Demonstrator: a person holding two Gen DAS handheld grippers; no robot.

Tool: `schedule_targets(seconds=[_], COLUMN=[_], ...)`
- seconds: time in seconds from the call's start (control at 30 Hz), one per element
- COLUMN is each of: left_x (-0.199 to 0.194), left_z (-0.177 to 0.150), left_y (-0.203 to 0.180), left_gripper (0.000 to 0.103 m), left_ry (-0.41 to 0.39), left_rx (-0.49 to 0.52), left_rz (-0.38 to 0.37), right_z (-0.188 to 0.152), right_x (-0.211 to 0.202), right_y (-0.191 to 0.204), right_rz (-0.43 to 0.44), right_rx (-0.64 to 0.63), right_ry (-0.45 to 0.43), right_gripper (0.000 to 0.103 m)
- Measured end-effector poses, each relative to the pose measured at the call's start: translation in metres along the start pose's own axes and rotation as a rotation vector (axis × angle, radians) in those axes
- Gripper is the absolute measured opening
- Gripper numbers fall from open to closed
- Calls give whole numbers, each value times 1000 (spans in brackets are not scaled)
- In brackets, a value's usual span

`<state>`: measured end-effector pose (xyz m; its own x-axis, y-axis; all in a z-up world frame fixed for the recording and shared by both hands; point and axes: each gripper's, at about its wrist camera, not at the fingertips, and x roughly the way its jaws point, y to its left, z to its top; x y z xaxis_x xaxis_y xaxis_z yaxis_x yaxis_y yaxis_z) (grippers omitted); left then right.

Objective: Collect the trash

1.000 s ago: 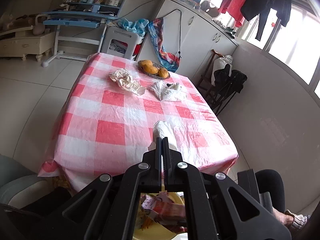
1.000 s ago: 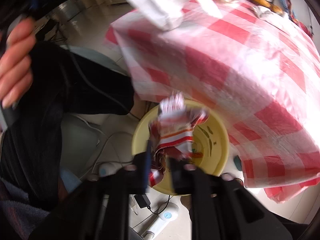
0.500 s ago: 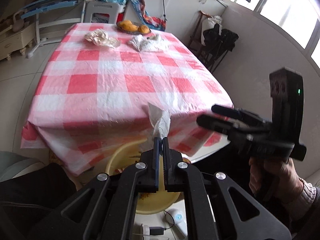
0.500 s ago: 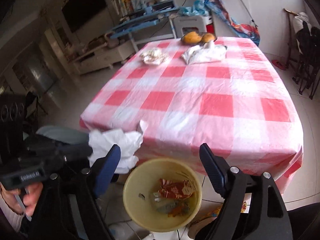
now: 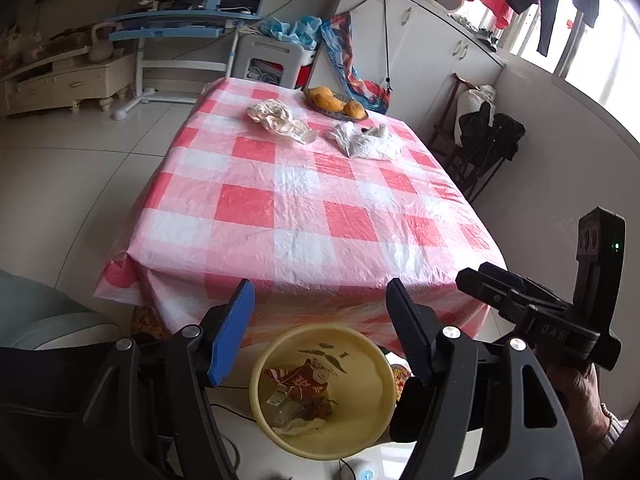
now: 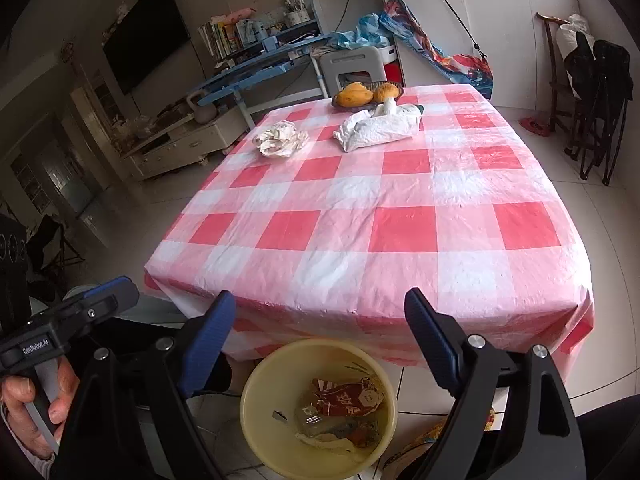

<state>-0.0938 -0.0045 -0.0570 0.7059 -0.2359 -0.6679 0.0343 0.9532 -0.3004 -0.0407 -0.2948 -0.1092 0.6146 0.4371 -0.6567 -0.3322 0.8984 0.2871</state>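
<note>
Trash (image 5: pixel 298 394) fills yellow bin (image 5: pixel 372 436) (beside checked table (image 5: pixel 304 216)).

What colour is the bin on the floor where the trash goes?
The bin is pale yellow. The right wrist view shows it best, just below the table edge.

— Where does the bin (image 6: pixel 318 408) stand?
— On the floor, just before the near edge of the surface (image 6: pixel 376 216), with wrappers (image 6: pixel 344 400) inside.
— And on the surface?
— At the far end: crumpled paper (image 6: pixel 280 140) on the left, a bag (image 6: pixel 376 128) right of it, a fruit dish (image 6: pixel 366 94) behind both.
</note>
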Motion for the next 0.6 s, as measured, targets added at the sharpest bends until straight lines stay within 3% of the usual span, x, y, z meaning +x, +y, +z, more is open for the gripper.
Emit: schedule_targets(seconds=[0.23, 0.6], left_x=[-12, -13], left_z=[4, 5], left_y=[-2, 1], left_gripper=[75, 81], left_ry=[-98, -124], left_rx=[23, 11], left_rz=[87, 139], right_z=[-1, -2], right_x=[1, 2], right_y=[9, 14], right_rz=[-22, -44], right_rx=[-50, -75], right_ry=[-13, -23], right_gripper=[84, 86])
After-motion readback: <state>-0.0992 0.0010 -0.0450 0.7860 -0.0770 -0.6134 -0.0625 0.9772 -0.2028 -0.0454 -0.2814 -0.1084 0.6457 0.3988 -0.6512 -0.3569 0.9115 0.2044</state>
